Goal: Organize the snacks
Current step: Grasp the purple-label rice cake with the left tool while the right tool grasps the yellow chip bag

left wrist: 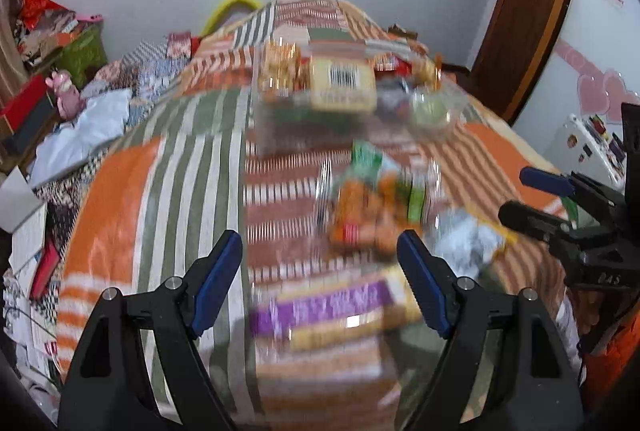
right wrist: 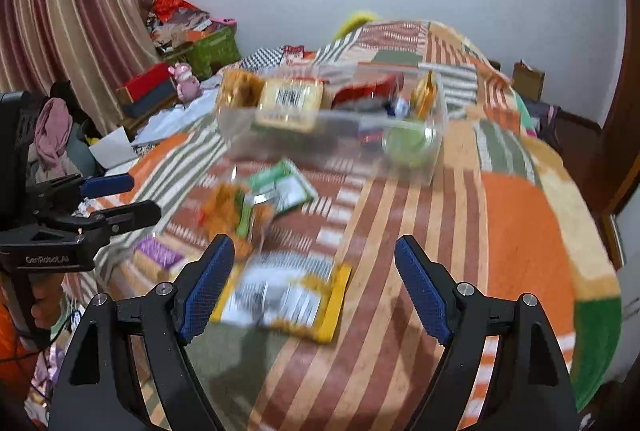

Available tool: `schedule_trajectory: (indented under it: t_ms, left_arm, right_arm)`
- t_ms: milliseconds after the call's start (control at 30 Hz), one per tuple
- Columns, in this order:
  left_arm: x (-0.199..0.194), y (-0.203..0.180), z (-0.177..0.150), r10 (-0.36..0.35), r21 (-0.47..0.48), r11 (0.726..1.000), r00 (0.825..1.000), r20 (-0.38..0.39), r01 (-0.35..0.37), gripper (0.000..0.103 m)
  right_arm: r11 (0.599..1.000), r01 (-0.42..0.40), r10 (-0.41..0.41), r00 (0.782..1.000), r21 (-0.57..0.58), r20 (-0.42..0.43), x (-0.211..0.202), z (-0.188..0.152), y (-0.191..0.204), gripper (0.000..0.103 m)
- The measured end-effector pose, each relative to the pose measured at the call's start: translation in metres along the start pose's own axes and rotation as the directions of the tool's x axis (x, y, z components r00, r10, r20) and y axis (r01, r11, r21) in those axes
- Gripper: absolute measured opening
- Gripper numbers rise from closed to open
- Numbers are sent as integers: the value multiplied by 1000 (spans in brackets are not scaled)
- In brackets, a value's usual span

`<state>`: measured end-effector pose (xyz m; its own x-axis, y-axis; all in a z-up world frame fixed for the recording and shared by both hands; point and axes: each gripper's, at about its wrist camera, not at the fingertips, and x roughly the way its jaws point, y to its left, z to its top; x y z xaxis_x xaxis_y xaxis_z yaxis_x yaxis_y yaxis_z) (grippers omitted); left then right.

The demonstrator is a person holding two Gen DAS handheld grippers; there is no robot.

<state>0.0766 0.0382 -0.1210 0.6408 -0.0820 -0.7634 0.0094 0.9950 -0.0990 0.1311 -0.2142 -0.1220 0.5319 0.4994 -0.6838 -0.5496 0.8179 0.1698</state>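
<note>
- Two claws, both released, nothing between the pads: left claw (left wrist: 320, 287), right claw (right wrist: 310, 289).
- Clear container (right wrist: 332, 127) at the far side of the striped bedspread (right wrist: 520, 223), well apart from both claws; holds several snacks, blurred.
- Orange-green packet (left wrist: 368, 215) just ahead of left claw, toward its right finger.
- Purple packet (left wrist: 332, 307) lies under the left claw's gap.
- Yellow-edged packet (right wrist: 280, 299) just beside right claw's left finger.
- Green-white packet (right wrist: 284, 187) between container and claws.
</note>
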Motion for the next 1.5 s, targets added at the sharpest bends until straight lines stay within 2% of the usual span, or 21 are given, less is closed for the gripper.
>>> schedule_trajectory:
  t_ms: [267,400,667,800,900,1067,1267,1300,1500]
  left_arm:
    - [-4,9,-35,-8,8,1000,999,-50,8,80]
    - [8,0,-40,4,59,998,997,-82,1,80]
    - [31,-13,-21,-7,91,996,996,-94,15,80]
    - [45,-22,-9,2,142,990,996,-93,11,84]
    - [56,-26,-6,-17,153,988,993,-117,35,84]
    - [69,-25,-7,-18,164,986,992,-128,39,84]
    - [69,-16,-7,-29,127,991,993,-113,44,74]
    - [67,-16,-7,-28,120,992,993,-111,42,69]
    - [64,-12,-8,-40,53,998,994,-106,46,65]
  right_arm:
    - [1000,14,-15,999,-12,-33,0,-25,10,80]
    - [1000,14,-16,998,-24,-55,3,-33,12,80]
    - [998,38,-42,996,-53,-80,11,-37,9,80]
    - [998,16,-23,994,-60,-109,23,-32,4,80]
    - [998,-2,-7,992,-70,-127,31,-28,3,81]
    - [989,-11,-11,989,-145,-147,42,-19,12,81]
    - [978,-42,2,982,-204,-191,59,-8,17,81]
    - [980,-49,9,979,-194,-202,63,-7,16,81]
    - [991,-55,29,979,-124,-203,66,-4,8,75]
